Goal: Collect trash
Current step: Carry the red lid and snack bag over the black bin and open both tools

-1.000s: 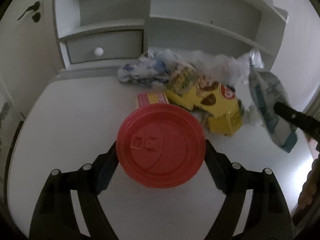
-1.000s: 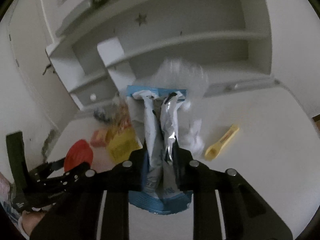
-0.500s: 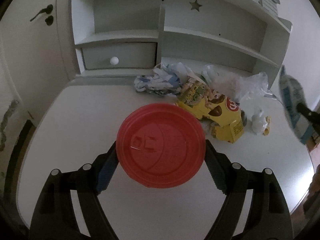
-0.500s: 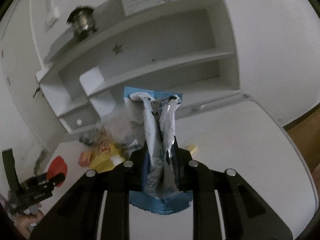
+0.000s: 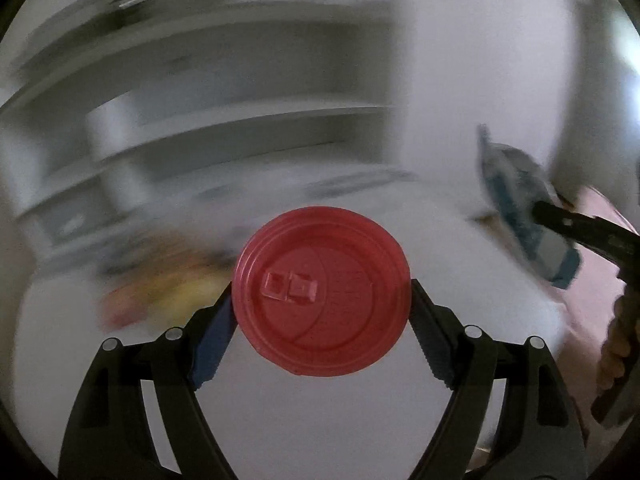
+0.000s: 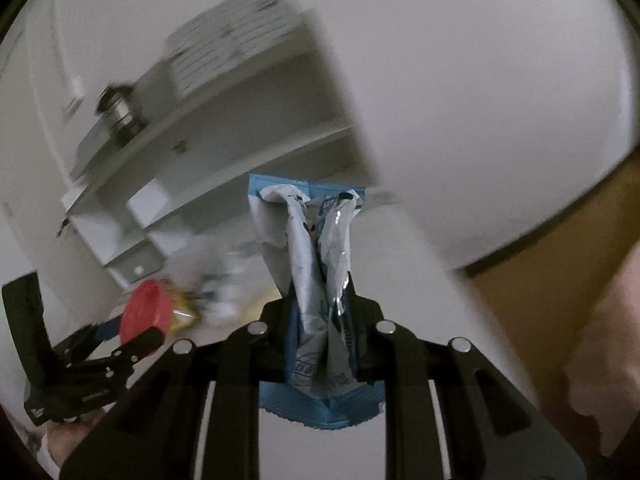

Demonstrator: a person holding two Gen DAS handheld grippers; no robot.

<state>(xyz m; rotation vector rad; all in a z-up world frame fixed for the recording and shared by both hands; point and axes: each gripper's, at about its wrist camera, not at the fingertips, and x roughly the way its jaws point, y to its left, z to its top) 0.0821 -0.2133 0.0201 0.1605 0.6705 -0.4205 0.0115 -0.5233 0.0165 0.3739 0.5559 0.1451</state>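
Note:
My left gripper [image 5: 322,300] is shut on a round red plastic lid [image 5: 323,290], held edge to edge between both fingers above the white desk [image 5: 320,420]. My right gripper [image 6: 320,304] is shut on a crumpled blue and silver snack wrapper [image 6: 316,240] that stands up between its fingers. The wrapper [image 5: 524,216] and right gripper also show at the right of the left wrist view. The left gripper with the lid [image 6: 146,312] shows at the lower left of the right wrist view. A blurred heap of yellow and white trash [image 5: 172,280] lies on the desk behind the lid.
A white shelf unit [image 5: 240,120] with a small drawer [image 6: 138,266] stands at the back of the desk against a white wall. A dark jar [image 6: 120,110] sits on top of the shelf. Wooden floor [image 6: 560,248] shows to the right past the desk edge.
Both grippers have lifted and swung to the right, away from the trash heap, each still holding its item. The background is now motion-blurred and the floor has come into view.

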